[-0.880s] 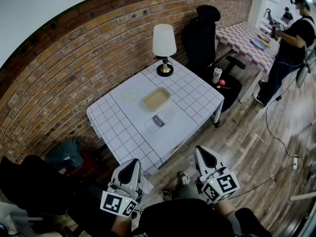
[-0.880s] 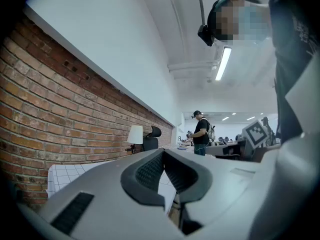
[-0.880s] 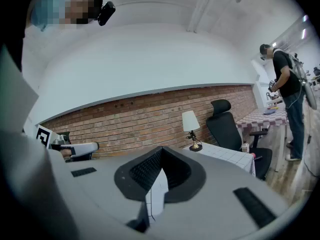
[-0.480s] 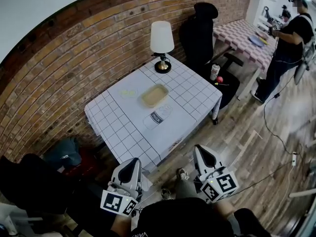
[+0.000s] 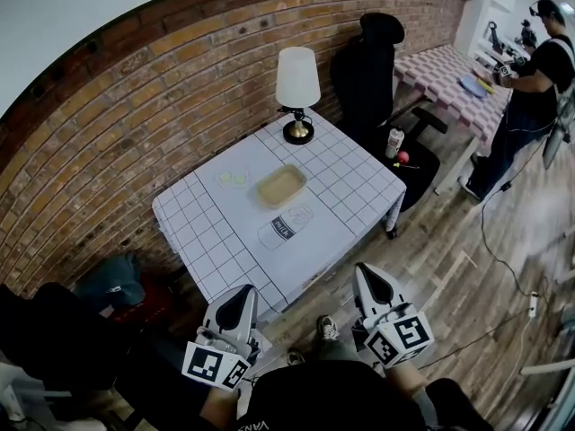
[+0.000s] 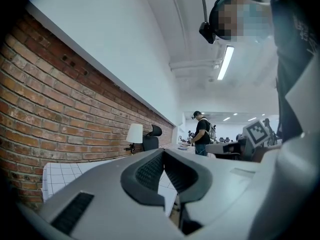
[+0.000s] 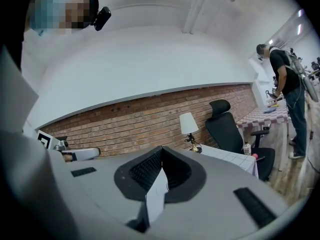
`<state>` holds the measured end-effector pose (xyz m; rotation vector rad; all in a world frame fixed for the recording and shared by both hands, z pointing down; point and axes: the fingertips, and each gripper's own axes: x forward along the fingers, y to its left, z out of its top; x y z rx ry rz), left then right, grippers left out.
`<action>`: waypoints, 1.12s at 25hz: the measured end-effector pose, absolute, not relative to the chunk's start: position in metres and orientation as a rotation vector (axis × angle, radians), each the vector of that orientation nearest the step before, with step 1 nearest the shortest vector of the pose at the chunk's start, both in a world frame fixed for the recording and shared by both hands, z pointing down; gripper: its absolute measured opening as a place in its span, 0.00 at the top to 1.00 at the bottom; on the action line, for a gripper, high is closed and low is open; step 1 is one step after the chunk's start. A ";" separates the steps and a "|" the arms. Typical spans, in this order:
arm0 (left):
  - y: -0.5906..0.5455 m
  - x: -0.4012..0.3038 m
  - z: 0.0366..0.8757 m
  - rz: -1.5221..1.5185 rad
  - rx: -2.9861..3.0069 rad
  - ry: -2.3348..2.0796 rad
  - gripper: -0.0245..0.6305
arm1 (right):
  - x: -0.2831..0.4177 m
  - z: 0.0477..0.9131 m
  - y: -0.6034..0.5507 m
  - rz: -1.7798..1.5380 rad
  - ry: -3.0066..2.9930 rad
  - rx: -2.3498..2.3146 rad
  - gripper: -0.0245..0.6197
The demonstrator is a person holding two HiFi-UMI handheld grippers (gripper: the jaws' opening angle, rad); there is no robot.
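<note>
Bottle [image 5: 286, 225] lies on its side on the counter [image 5: 202, 232] just beside the tray [image 5: 280, 186], untouched, with left gripper [image 5: 241, 294] and right gripper [image 5: 367, 275] well short of it, fingers pressed together on nothing.

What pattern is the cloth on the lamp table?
The tablecloth is white with a thin grid, clearest in the head view.

Staged room in an open-plan lab, probably: brick wall [image 5: 135, 88], plank floor [image 5: 485, 268], cloth-covered table [image 5: 346, 182] with lamp [image 5: 297, 79], office chair [image 5: 368, 61]. Far right, a person [image 5: 530, 70] wearing recording gear works at a second table [image 5: 440, 65]; ceiling strip light [image 6: 223, 64].
</note>
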<state>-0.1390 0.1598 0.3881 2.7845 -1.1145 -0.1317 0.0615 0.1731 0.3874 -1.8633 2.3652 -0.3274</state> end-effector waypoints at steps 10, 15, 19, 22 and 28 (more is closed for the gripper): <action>0.108 -0.096 0.393 -0.106 2.759 -1.193 0.95 | 0.103 0.394 0.116 -0.337 2.436 -1.795 0.96; 0.086 -0.075 0.397 -0.091 2.735 -1.237 0.95 | 0.124 0.396 0.088 -0.348 2.478 -1.755 0.96; 0.073 -0.060 0.399 -0.090 2.712 -1.276 0.95 | 0.136 0.401 0.069 -0.363 2.525 -1.712 0.96; 0.066 -0.054 0.401 -0.085 2.689 -1.308 0.95 | 0.140 0.404 0.057 -0.375 2.558 -1.677 0.96; 0.054 -0.049 0.405 -0.062 2.668 -1.311 0.95 | 0.137 0.406 0.038 -0.404 2.594 -1.637 0.96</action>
